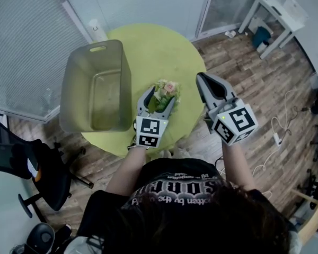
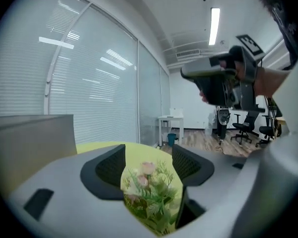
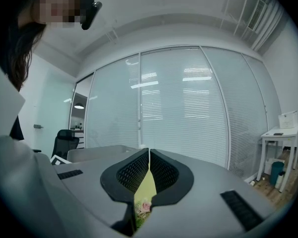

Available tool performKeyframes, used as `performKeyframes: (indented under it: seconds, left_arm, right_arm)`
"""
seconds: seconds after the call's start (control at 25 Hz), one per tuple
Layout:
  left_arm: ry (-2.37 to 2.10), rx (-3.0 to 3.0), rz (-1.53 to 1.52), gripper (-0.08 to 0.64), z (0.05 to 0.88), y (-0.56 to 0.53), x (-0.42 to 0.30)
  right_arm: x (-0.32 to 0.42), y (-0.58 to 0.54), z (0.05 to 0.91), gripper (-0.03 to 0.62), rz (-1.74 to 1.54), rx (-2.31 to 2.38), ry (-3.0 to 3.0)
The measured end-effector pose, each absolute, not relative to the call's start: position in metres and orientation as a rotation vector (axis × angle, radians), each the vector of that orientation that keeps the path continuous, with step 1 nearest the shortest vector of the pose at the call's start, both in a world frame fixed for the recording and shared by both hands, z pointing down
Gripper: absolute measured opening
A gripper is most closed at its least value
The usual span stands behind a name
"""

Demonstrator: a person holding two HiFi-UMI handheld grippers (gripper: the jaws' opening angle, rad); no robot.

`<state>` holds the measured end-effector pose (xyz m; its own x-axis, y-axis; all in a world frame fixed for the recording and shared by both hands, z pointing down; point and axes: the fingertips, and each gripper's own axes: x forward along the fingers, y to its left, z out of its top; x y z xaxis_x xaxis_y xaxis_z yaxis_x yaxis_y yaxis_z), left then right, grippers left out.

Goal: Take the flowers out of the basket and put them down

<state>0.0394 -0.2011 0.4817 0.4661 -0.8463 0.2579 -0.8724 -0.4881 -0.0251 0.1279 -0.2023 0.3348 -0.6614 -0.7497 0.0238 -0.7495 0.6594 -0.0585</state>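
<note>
Left tongs [image 1: 159,96] parted, pads clear of flowers [image 1: 166,90]; flowers lie between its jaws on green tabletop [image 1: 159,49]; basket [image 1: 73,89] beside, leftward; right tongs [image 1: 202,77] closed, gripping nothing, rightward of flowers.

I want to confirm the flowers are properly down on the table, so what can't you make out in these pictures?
- Flowers: the left gripper hides the stem ends in the head view; contact with the table is unclear.
- Basket: the left gripper view shows only its outer wall; the inside is hidden.
- Right gripper: in its own view, the closed jaws leave only a sliver of flowers.
</note>
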Motion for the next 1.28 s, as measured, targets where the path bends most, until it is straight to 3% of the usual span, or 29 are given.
performKeyframes:
  seconds: [0.2, 0.32, 0.44, 0.68, 1.28]
  left_arm:
    - [-1.528, 2.674, 0.312, 0.245, 0.428, -0.197, 0.042]
    - [-1.567, 2.692, 0.292, 0.095, 0.401, -0.193, 0.038]
    - [-1.6, 2.704, 0.244, 0.044, 0.376, -0.19, 0.035]
    - [-1.555, 2.694, 0.097, 0.005, 0.341, -0.185, 0.03]
    - [-1.536, 2.689, 0.067, 0.003, 0.301, -0.175, 0.028]
  right_arm:
    - [0.126, -0.201, 0.332, 0.031, -0.094, -1.285, 2.85]
    - [0.124, -0.2, 0.33, 0.031, -0.081, -1.288, 2.849]
    - [0.122, -0.2, 0.329, 0.031, -0.069, -1.289, 2.845]
    - [0.119, -0.196, 0.325, 0.031, -0.055, -1.289, 2.838]
    - [0.123, -0.191, 0.326, 0.029, -0.077, -1.308, 2.832]
